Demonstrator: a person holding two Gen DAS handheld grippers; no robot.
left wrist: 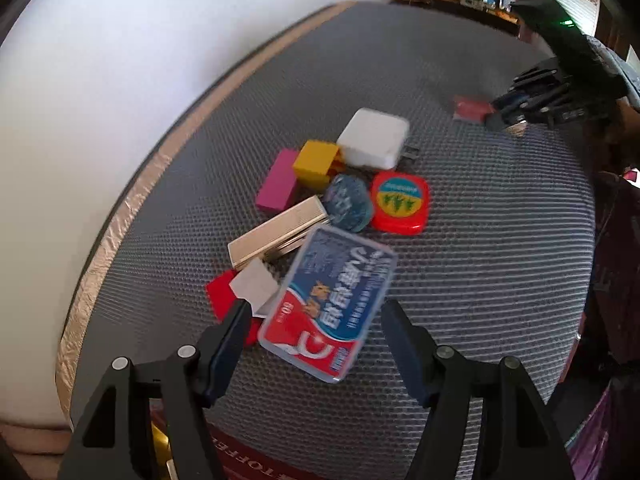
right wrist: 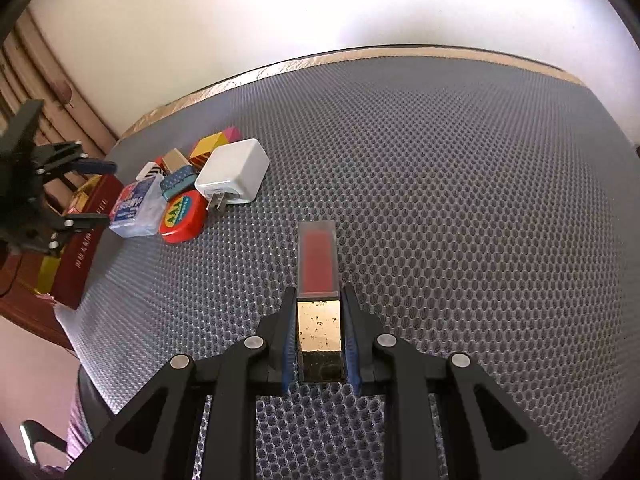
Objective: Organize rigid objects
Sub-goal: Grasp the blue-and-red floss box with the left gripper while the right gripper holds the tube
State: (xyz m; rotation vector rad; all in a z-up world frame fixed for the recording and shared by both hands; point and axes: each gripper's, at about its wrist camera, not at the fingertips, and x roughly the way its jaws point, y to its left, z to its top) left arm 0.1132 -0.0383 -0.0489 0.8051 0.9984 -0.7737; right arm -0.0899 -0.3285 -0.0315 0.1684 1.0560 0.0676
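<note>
My right gripper (right wrist: 319,294) is shut on a lipstick tube (right wrist: 318,256) with a clear red body and a gold cap, which points forward low over the grey mesh mat (right wrist: 460,160). The left wrist view shows that gripper (left wrist: 506,118) and the tube (left wrist: 472,108) at the far right. My left gripper (left wrist: 316,314) is open above a blue and red plastic box (left wrist: 332,300), its pads clear of it. Behind the box lie a beige case (left wrist: 276,232), a round blue tin (left wrist: 347,202), a red oval tin (left wrist: 400,202), a white charger (left wrist: 374,144), a yellow block (left wrist: 316,164) and a pink block (left wrist: 278,182).
A red card (left wrist: 220,292) and a white scrap (left wrist: 256,284) lie by the left finger. A dark red box (right wrist: 86,236) stands off the mat's left edge. A white wall (right wrist: 280,8) borders the far side. Bare mat spreads around the tube.
</note>
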